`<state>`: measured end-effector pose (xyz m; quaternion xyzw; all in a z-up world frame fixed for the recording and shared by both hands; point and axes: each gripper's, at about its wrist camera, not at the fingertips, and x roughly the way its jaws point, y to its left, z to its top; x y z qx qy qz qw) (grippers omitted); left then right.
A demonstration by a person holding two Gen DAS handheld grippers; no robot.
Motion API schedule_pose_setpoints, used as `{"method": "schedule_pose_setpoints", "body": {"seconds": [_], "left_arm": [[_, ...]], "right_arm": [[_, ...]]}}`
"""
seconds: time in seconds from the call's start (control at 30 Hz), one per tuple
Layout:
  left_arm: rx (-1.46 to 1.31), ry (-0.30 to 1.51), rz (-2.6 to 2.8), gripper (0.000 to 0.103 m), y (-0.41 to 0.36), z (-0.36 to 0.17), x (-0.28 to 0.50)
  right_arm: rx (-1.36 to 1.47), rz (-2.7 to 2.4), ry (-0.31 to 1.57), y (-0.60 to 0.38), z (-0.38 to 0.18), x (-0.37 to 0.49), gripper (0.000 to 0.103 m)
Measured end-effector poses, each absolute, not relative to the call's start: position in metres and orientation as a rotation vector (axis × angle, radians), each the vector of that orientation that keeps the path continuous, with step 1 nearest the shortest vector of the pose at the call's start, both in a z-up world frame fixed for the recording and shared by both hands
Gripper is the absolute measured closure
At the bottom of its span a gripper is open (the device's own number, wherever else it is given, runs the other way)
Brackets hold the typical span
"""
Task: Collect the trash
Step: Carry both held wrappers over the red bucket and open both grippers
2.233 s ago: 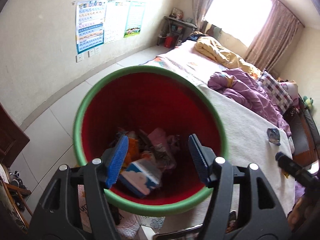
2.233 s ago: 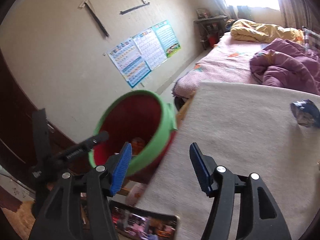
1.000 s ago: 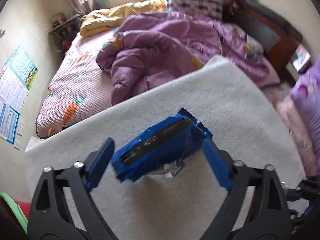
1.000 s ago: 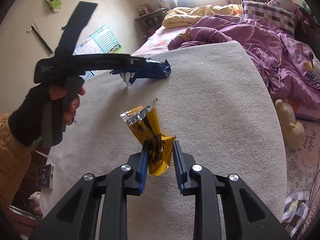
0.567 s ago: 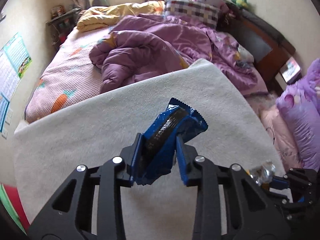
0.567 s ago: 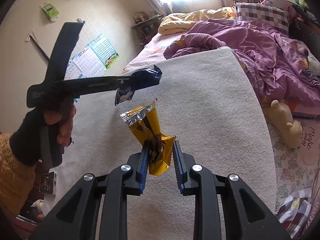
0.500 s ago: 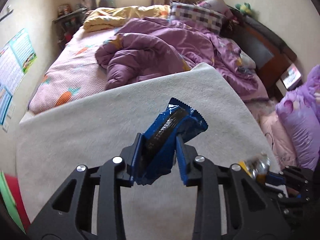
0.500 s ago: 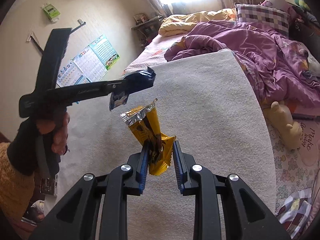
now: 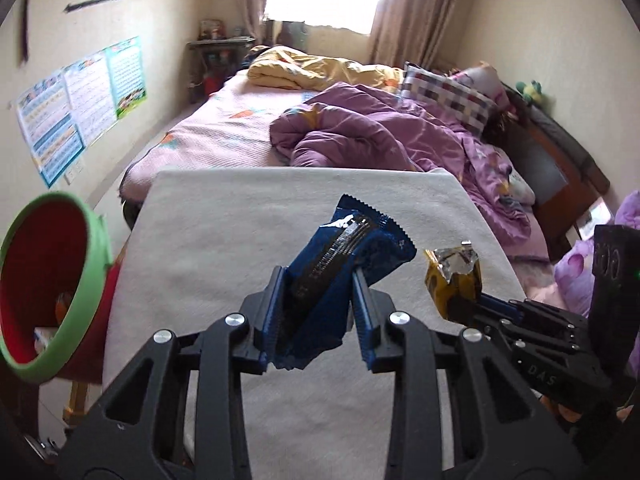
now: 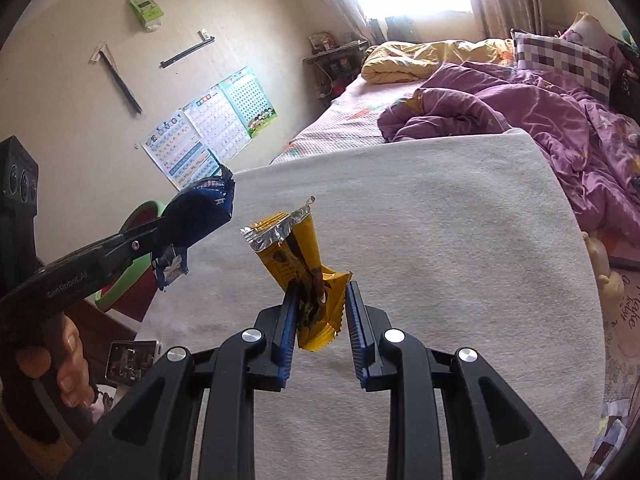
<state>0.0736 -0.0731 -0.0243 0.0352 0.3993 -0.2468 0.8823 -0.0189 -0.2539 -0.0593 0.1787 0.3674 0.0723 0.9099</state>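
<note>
My left gripper [image 9: 318, 312] is shut on a blue snack wrapper [image 9: 340, 264], lifted above the grey blanket [image 9: 248, 216]. The right wrist view shows that gripper [image 10: 188, 224] at the left with the blue wrapper [image 10: 200, 212] hanging from it. My right gripper [image 10: 322, 320] is shut on a yellow wrapper [image 10: 304, 268] with a torn foil top, also clear of the blanket [image 10: 440, 220]. At the right of the left wrist view, the yellow wrapper [image 9: 454, 276] sticks up from the right gripper [image 9: 476, 308]. A red bin with a green rim [image 9: 80, 288] holding trash stands at the far left.
A bed with a purple quilt [image 9: 360, 136], a yellow quilt [image 9: 312, 68] and a checked pillow [image 9: 448, 88] lies beyond the blanket. Posters [image 9: 80, 108] hang on the left wall. A phone [image 10: 130, 360] lies by the blanket's near left corner. A hand [image 10: 60, 364] grips the left tool.
The left gripper closed on the blue wrapper, lifted it off the blanket and swung left, bringing the bin into view. The right gripper rose a little, still holding the yellow wrapper.
</note>
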Motion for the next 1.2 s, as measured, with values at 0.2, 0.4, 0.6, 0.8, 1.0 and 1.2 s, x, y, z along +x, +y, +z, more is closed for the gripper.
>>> {"method": "schedule_pose_setpoints", "body": {"seconds": [0.2, 0.4, 0.6, 0.8, 1.0, 1.2], "left_arm": [[0.041, 0.848, -0.482, 0.072, -0.027, -0.033, 0.060], [0.024, 0.816, -0.400, 0.072, 0.031, -0.025, 0.071], [0.003, 0.787, -0.295, 0.072, 0.090, -0.019, 0.085], [-0.011, 0.771, -0.241, 0.072, 0.129, -0.015, 0.095], [-0.012, 0.771, -0.228, 0.072, 0.151, -0.018, 0.100], [-0.010, 0.771, -0.222, 0.072, 0.162, -0.021, 0.105]], "right_arm": [[0.334, 0.189, 0.763, -0.211, -0.052, -0.009, 0.080], [0.303, 0.223, 0.760, -0.166, -0.044, -0.004, 0.080], [0.299, 0.244, 0.760, -0.131, -0.041, 0.002, 0.080], [0.296, 0.261, 0.753, -0.100, -0.039, 0.014, 0.080], [0.283, 0.287, 0.752, -0.072, -0.038, 0.028, 0.080], [0.275, 0.314, 0.758, -0.049, -0.040, 0.045, 0.080]]}}
